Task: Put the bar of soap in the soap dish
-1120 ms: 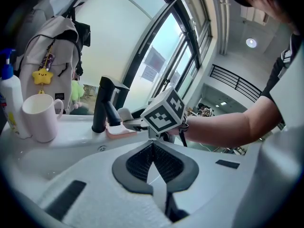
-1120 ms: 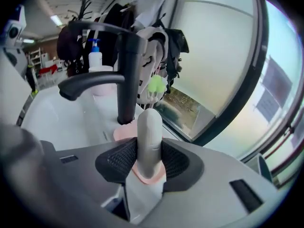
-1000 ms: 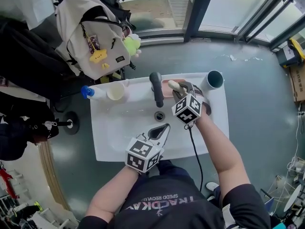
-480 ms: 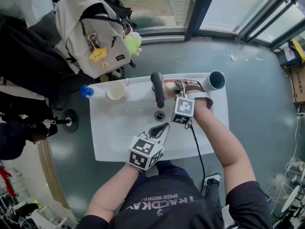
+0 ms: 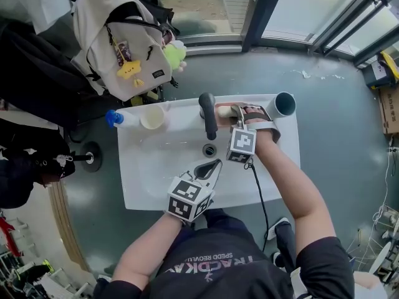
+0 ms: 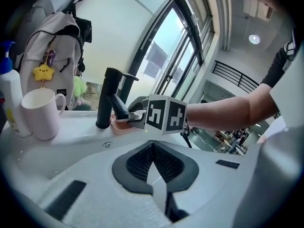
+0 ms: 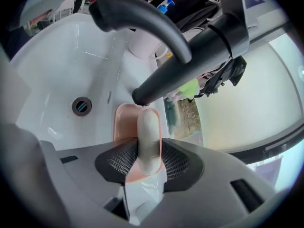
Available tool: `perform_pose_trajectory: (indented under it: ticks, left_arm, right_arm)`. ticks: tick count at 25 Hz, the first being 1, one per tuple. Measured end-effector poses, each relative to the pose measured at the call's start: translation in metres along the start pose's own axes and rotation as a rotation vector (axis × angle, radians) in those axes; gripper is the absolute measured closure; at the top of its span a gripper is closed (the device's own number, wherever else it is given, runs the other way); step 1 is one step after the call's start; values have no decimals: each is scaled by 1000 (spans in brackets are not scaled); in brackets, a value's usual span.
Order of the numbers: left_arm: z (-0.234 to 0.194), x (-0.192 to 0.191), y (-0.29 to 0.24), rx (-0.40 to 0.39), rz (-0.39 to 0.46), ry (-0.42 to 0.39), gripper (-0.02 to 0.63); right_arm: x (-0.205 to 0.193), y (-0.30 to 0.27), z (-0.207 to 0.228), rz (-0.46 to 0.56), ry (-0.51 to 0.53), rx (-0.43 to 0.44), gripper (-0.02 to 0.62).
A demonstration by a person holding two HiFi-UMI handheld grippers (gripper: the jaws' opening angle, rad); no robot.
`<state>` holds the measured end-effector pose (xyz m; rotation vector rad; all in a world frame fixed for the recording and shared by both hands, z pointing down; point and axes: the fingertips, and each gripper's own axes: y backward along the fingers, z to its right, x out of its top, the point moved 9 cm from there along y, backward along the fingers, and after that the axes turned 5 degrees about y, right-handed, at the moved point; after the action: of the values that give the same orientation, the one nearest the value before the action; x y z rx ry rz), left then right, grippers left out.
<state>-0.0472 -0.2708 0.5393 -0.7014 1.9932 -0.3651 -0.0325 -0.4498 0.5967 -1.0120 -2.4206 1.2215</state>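
Right hand-held gripper (image 7: 148, 158) has its 2 jaws closed on the bar of soap (image 7: 148, 127), pale and held on edge between the mesh pads. The soap sits directly over the pink soap dish (image 7: 122, 122), which lies on the white sink (image 5: 156, 167) rim just to the right of the black faucet (image 5: 207, 114), at its base. Whether the bar touches the dish cannot be told.

In the head view this hand-held gripper (image 5: 237, 113) reaches in beside the faucet, its marker cube nearer the person than the faucet.

Left hand-held gripper (image 6: 152, 161) has its jaws together with nothing between them. It hovers at the sink's near edge, in front of the faucet and well apart from it, pointing toward it (image 5: 211, 168).

Left of the faucet on the same rim stand a white mug (image 5: 152, 118) and, beyond it, a blue-topped bottle (image 5: 118, 119). The drain (image 5: 209, 150) lies just in front of the faucet.
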Motion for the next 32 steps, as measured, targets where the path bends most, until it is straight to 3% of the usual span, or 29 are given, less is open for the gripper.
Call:
perform_pose_trajectory:
  ticks: [15,20,24,32]
  left_arm:
    - [5,-6,22,-22,-4,-26,597]
    - [3,-8,37,-42,-4,-52,597]
    - [3,-8,51,-72,-7,-84,597]
    - [1,-11,101,-135,4,-113,597]
  right_arm:
    - [-9,19,-14,-47,-61,-27,442]
    - [-11,36,-17,-47,-193,-77,485]
    - [-12,67,-13,-20,-401,-154,563]
    - [4,151,-31,288,-1163,-91,583]
